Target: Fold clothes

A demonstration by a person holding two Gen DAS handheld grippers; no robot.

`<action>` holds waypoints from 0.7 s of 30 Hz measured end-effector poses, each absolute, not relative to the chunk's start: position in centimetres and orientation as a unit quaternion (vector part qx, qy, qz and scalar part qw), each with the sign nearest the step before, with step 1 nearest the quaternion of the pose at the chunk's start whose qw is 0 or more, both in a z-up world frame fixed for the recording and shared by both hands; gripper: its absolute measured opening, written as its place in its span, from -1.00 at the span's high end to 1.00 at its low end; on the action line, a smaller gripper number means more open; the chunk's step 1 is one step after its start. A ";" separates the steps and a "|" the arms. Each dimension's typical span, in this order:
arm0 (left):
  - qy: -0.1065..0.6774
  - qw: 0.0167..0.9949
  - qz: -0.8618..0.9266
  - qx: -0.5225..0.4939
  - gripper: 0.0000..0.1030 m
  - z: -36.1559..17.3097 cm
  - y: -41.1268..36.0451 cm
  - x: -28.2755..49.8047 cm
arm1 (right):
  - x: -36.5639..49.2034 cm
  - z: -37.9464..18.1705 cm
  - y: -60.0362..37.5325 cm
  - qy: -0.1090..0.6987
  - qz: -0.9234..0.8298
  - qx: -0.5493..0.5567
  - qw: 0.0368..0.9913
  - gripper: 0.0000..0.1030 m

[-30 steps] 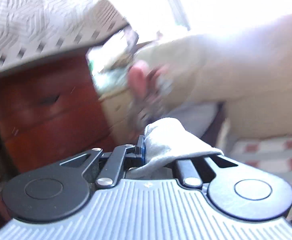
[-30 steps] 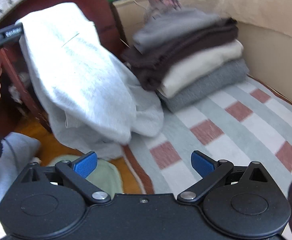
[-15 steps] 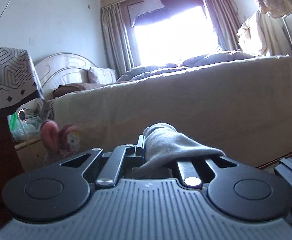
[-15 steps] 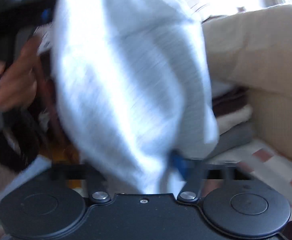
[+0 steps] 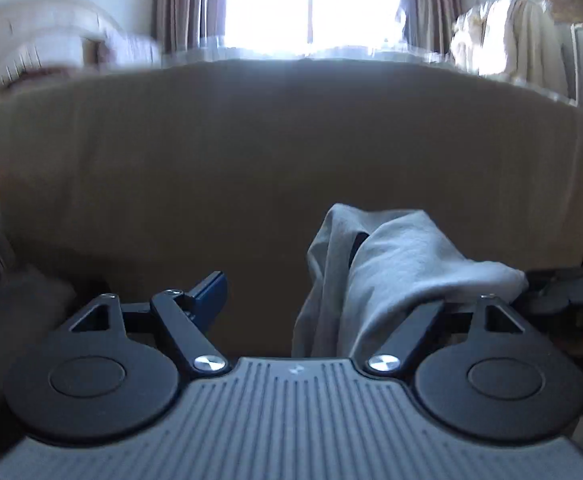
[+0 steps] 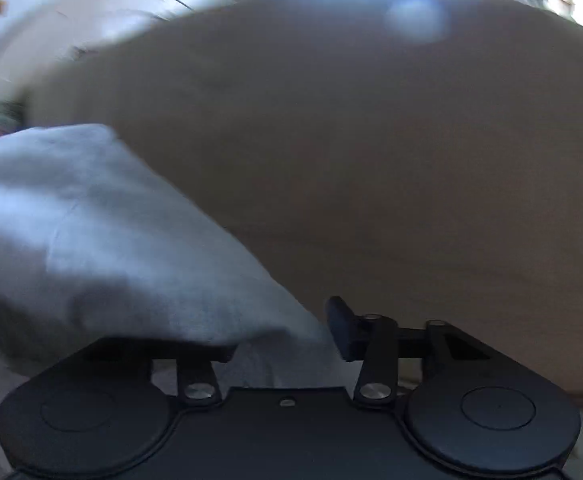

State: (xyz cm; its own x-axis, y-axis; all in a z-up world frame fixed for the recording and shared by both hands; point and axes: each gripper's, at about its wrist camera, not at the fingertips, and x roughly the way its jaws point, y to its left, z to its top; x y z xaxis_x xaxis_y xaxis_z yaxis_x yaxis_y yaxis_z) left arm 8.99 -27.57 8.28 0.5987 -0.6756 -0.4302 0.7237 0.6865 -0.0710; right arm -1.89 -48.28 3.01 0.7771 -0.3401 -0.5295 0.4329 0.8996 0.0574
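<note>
Cloth control is the whole matter at this step: the grey garment (image 5: 403, 268) is up in the air between the two claws, in front of the tan-covered bed (image 5: 251, 160), and neither hold looks secure.

The left claw (image 5: 291, 288) stands wide apart, its jaws having just been opening. Its blue pad (image 5: 211, 294) is bare, and the garment only hangs draped over the opposite finger, with a fold drooping into the gap; nothing pinches it. The right claw (image 6: 279, 340) is partly apart, and its jaws have also just been opening. There the garment (image 6: 91, 220) lies heaped over one finger and fills the gap up to the other pad, but I cannot tell whether the pads press on it or it merely rests there.

My judgement is that the step in hand is a re-grip or a hand-over, so that the garment can be spread out for folding. To do it well:

- Keep at least one claw firmly closed on the fabric before the other lets go; a draped fold will probably slip off with any quick swing.
- Take hold at an edge or seam, not on a bunched lump, so the cloth hangs flat.
- Move slowly enough for the fabric to settle; both views are blurred.
- Lower it onto the bed before the hold is changed again.

No laying surface shows below the claws in either view.
</note>
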 end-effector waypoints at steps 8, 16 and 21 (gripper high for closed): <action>0.406 0.835 -0.363 0.079 -0.43 -11.2 -28.6 12.2 | -7.4 -9.4 -54.1 0.376 -0.225 0.295 0.849 -0.10; 0.437 0.811 -0.385 0.065 0.16 -13.8 -27.6 14.4 | -9.0 -12.5 -49.3 0.388 -0.149 0.275 0.867 -0.13; 0.459 0.784 -0.418 0.020 0.27 -14.1 -26.5 13.7 | -6.5 -16.6 -47.7 0.414 -0.135 0.271 0.858 -0.29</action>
